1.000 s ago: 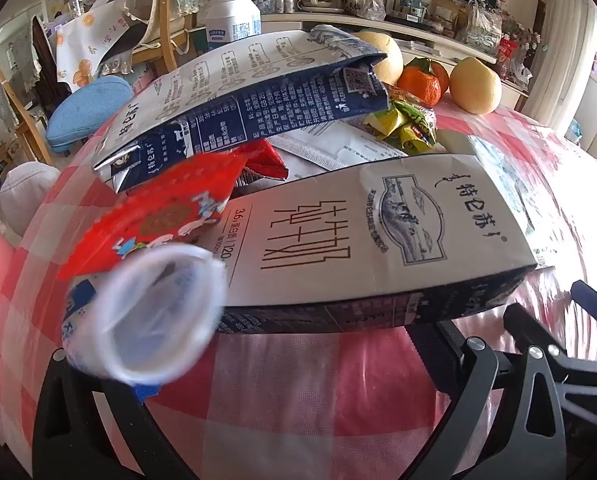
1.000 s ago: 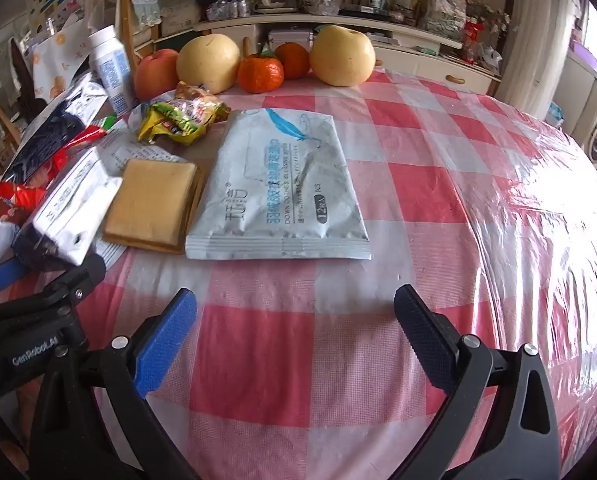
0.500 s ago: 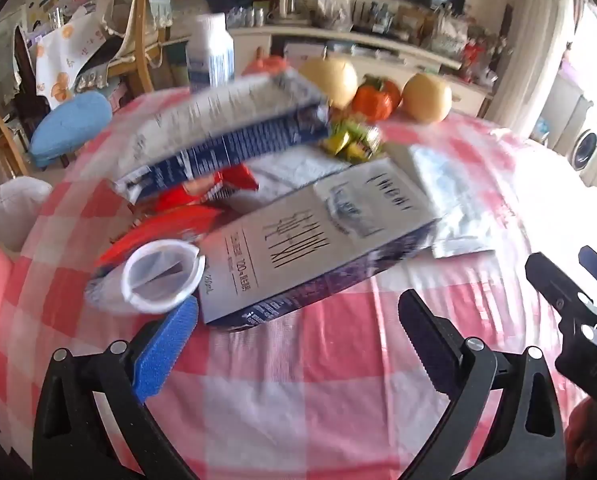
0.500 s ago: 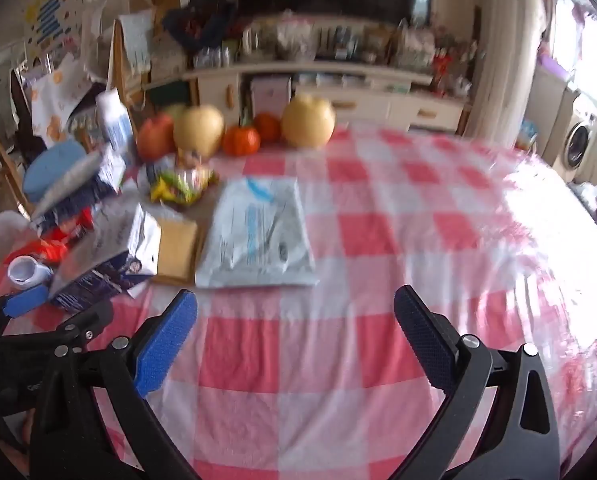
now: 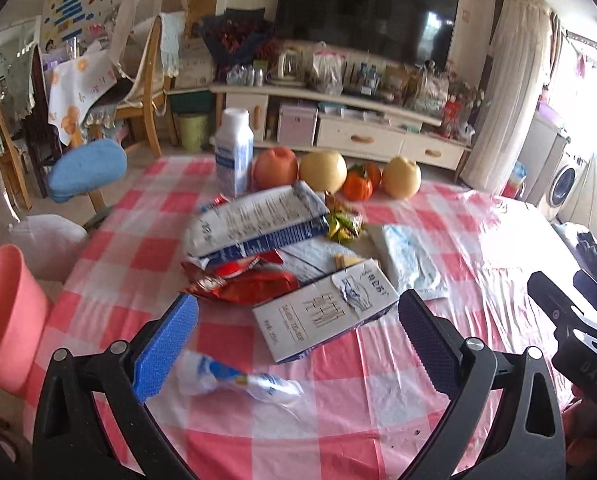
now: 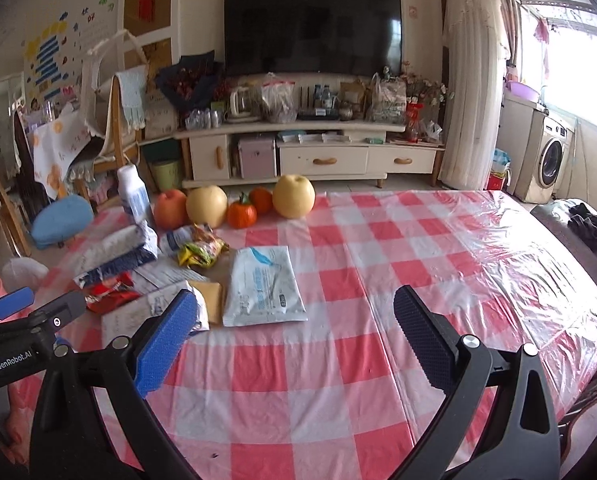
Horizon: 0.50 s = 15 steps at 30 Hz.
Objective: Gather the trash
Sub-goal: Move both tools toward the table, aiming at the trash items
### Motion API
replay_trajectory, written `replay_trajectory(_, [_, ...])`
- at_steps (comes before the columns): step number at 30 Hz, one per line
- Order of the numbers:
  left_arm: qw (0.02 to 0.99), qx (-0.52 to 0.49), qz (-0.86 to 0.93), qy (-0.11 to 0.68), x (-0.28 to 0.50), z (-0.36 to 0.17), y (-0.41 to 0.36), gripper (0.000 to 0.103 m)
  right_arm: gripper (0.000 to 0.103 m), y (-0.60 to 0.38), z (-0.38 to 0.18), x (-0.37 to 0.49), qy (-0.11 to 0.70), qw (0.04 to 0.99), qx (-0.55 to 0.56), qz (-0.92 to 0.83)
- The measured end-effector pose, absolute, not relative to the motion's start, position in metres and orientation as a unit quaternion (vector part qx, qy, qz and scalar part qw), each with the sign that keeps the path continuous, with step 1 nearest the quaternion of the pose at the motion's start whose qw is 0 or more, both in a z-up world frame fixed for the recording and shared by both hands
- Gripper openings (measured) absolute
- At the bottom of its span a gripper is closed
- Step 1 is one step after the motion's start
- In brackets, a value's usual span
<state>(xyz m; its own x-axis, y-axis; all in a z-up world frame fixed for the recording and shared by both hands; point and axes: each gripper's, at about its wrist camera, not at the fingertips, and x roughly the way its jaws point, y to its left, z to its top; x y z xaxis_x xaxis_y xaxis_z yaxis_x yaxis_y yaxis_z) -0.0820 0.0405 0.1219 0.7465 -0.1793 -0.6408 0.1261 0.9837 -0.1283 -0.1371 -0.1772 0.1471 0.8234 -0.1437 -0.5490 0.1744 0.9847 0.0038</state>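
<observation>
Pink-checked plastic covers the worktop (image 5: 478, 240), where nearly all the trash, a red wrapper (image 5: 242, 280) and milk cartons (image 5: 322, 314), lies uncollected beyond the wide-open, empty left gripper (image 5: 298, 346), a crumpled cup (image 5: 238, 376) between its fingers, the right gripper (image 6: 294, 338) likewise agape.

A row of fruit stands at the far edge of the bench (image 6: 378, 280) with its red-and-white checked cloth under clear plastic — a reddish round apple (image 6: 170, 209), two pale yellow round pears (image 6: 206, 206) and (image 6: 294, 196), and two orange persimmons (image 6: 242, 215) between the pears. A white plastic bottle with a blue label (image 5: 234, 152) stands upright just beside the apple. Behind, a large black television (image 6: 312, 28) hangs above a cream cabinet (image 6: 318, 156); a white washing machine (image 6: 552, 160) sits at the right — a wooden chair draped in cloth (image 5: 138, 80) at the left.
</observation>
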Motion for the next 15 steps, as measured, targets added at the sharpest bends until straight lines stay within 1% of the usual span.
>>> replay_trajectory(7, [0.942,-0.042,-0.084,0.323,-0.096,0.135,0.054,0.099,0.099,-0.168,0.161,-0.154,0.272,0.957,0.031,-0.094])
replay_trajectory(15, [0.943,-0.056,-0.089,0.315,-0.108,0.139,0.071,0.099,0.099,-0.151,0.170,-0.169,0.264,0.960,0.016,-0.095])
